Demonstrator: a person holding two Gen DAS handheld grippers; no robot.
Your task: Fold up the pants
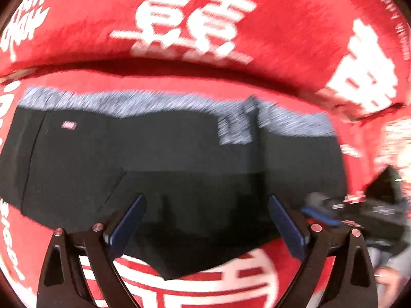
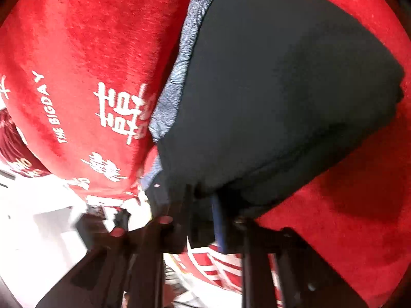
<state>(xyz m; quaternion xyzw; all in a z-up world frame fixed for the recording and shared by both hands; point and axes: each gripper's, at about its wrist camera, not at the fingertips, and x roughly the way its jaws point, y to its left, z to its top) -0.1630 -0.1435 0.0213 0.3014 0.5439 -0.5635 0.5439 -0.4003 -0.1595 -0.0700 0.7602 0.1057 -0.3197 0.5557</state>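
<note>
The black pants (image 1: 179, 169) with a grey heathered waistband (image 1: 143, 102) lie folded on a red cloth (image 1: 295, 25) with white characters. My left gripper (image 1: 208, 205) is open just above the pants' near edge, with nothing between its blue pads (image 1: 128, 220). My right gripper (image 2: 205, 200) is shut on the near edge of the pants (image 2: 282, 89), whose waistband (image 2: 177, 77) runs along their left side. The right gripper also shows at the right of the left wrist view (image 1: 323, 215).
The red cloth (image 2: 77, 51) covers the whole surface, with a raised fold (image 1: 179, 64) behind the pants. A white area (image 2: 33, 218) lies beyond the cloth's edge at lower left in the right wrist view.
</note>
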